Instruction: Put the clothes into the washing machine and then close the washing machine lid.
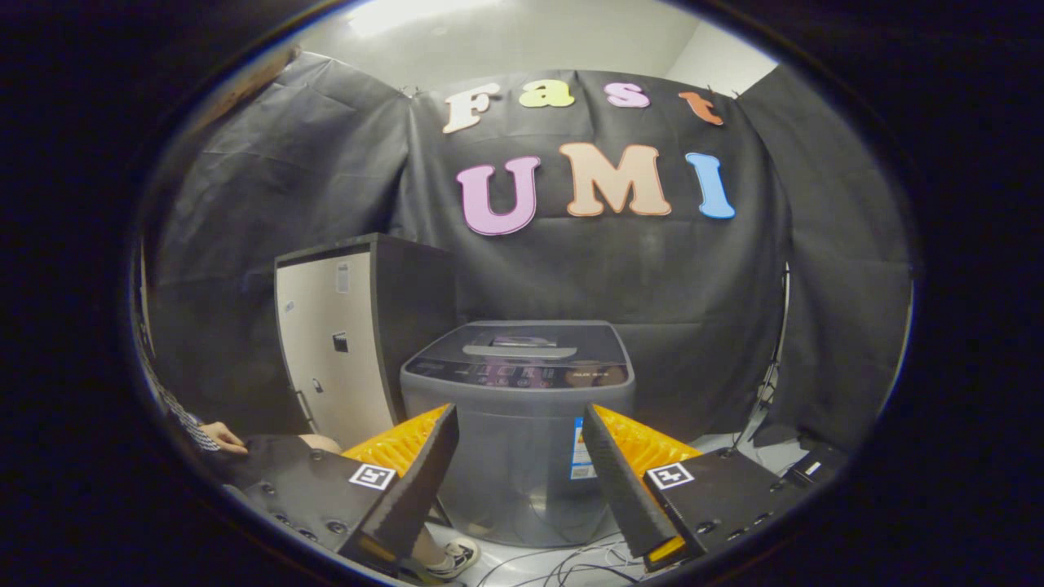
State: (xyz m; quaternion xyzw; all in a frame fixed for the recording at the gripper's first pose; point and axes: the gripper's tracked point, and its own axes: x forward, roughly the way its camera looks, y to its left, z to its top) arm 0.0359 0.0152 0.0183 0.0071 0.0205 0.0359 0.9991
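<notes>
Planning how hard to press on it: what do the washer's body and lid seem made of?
Washer body: probably grey plastic, semi-gloss, with soft reflections low on its front. Lid: dark and glossy, glass or smooth plastic, mirroring the wall; which one is unclear. The tongs are open and hold nothing.

A cloth-walled recording booth [701, 285] housing a washing machine [517, 424].
</notes>
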